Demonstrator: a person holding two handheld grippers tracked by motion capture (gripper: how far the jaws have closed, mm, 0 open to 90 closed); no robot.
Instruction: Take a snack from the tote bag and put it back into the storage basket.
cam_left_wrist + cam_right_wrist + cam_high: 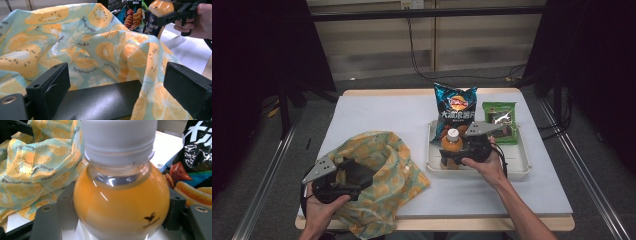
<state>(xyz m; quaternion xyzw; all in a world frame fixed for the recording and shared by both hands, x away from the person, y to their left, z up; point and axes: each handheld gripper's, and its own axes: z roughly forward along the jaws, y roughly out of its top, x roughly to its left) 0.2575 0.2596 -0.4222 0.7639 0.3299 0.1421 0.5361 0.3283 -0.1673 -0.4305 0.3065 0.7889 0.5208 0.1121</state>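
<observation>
The clear plastic bottle of orange juice with a white screw cap [452, 146] stands upright in the white rectangular tray [522, 169] at the right of the pale worktop [377, 112], and the right gripper [460, 151] has it between its jaws. In the right gripper view the bottle's [120, 205] round shoulder sits between the two grey jaw faces, which lie against its sides or very nearly so; I read this as a grip just being taken, though I cannot tell how firmly the pads press. The jaws stand wide, as the fat bottle demands.

Behind the bottle in the tray lean a dark blue crinkled crisp bag [455, 107] and a flat green foil snack packet [500, 122].

The left gripper [343, 182] rests at the near left with its jaws spread wide, apparently clamping nothing; the bag's cloth drapes over one jaw tip, and it seems placed to keep open the mouth of the soft cloth bag printed with orange and kiwi slices [382, 175].

The step in hand looks like picking up the bottle for packing. The next move calls for a firm squeeze below the shoulder, a straight lift clear of the tray rim, then a carry leftward over the bag's opening, with the bottle kept upright.
</observation>
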